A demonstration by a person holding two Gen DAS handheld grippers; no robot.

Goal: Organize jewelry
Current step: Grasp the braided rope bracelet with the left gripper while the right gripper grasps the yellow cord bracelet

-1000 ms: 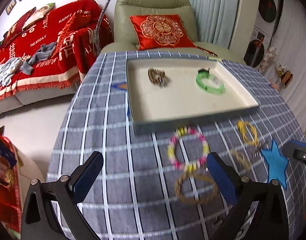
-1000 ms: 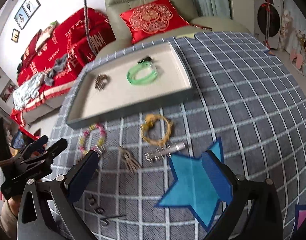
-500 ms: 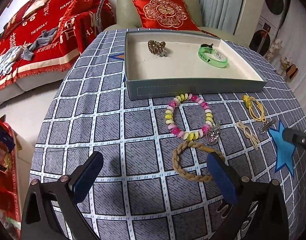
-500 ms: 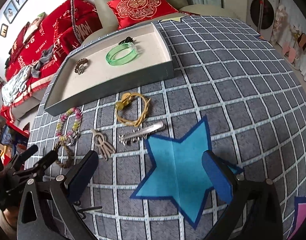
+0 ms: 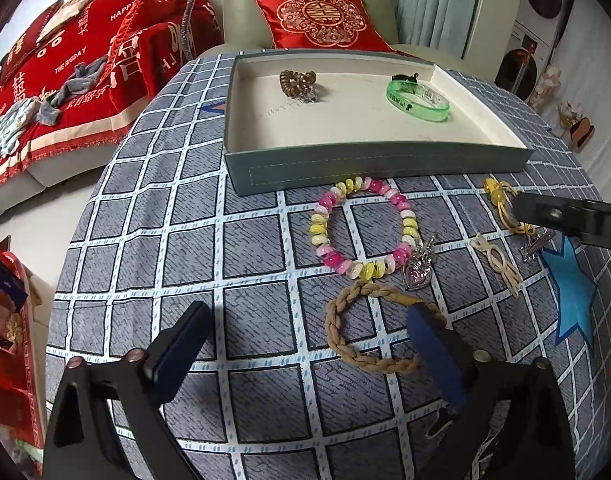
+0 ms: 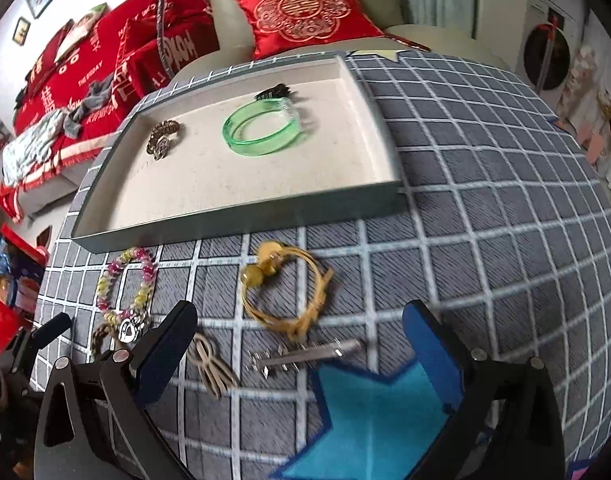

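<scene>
The tabletop [image 5: 153, 240], draped in a grey checked cloth, is filling both views, with an armchair and its red cushion [image 5: 323, 20] sitting behind it. The shallow tray [image 5: 369, 162] is lying toward the far side, and it is holding a green bangle [image 5: 417, 101], a brown coiled hair tie [image 5: 296, 80] and a small black clip [image 6: 274, 91] just behind the bangle. A blue felt star [image 6: 379, 412] is lying flat on the cloth near the right hand-held gripper [image 6: 301, 344], whose fingers are standing wide apart and gripping nothing, poised over a silver hair clip [image 6: 305, 354]. In front of the tray the pink and yellow beaded bracelet [image 5: 363, 228] is resting with a heart charm [image 5: 415, 274] at its near edge. The braided tan bracelet [image 5: 369, 328] is lying just below it, and the left hand-held gripper [image 5: 305, 332] is spread open, its right finger overlapping the braid's rim. The yellow cord bracelet [image 6: 285, 292] is sitting between tray and silver clip, and a beige looped hair clip [image 6: 211, 362] is lying beside that clip.
</scene>
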